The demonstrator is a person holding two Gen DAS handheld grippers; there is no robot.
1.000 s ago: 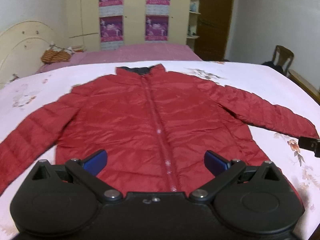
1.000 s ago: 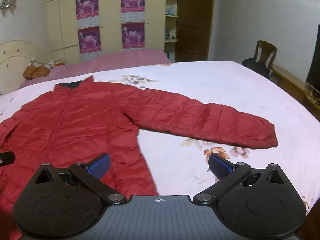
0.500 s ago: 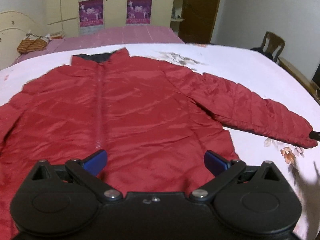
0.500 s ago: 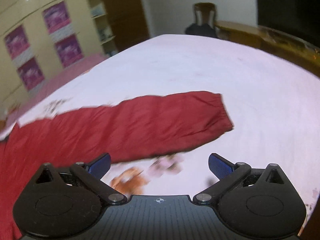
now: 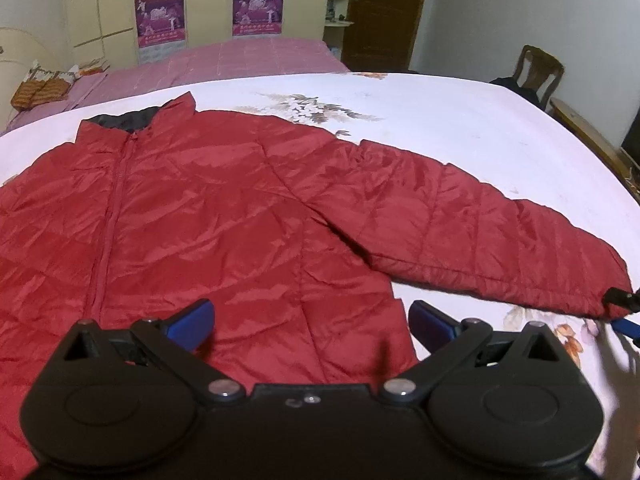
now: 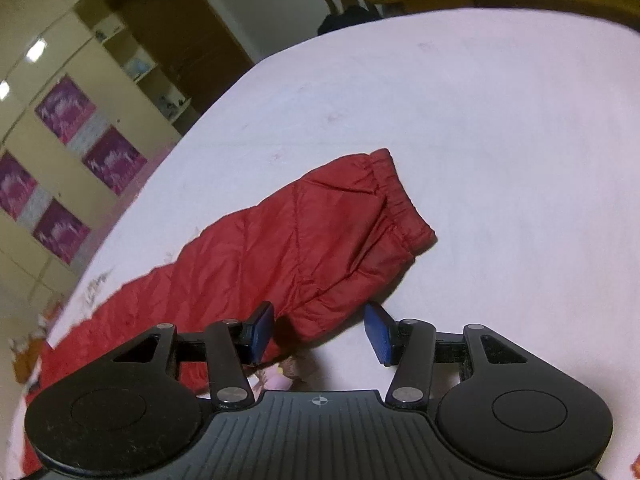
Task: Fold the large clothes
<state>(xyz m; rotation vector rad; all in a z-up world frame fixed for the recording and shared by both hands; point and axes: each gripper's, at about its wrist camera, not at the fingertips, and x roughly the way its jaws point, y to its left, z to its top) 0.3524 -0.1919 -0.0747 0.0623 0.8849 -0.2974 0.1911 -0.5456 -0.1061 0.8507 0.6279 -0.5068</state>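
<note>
Left tongs (image 5: 311,322) gape over the red jacket (image 5: 208,216); right tongs (image 6: 320,334) (part-open) straddle its sleeve (image 6: 320,236).

A red quilted jacket (image 5: 224,216) lies flat and face up on the bed, zipped closed, its dark-lined collar (image 5: 136,120) toward the bed's far edge. One sleeve (image 5: 460,220) stretches out straight toward the bed's right edge, ending in a gathered elastic cuff (image 6: 396,200) that rests on the sheet.
</note>
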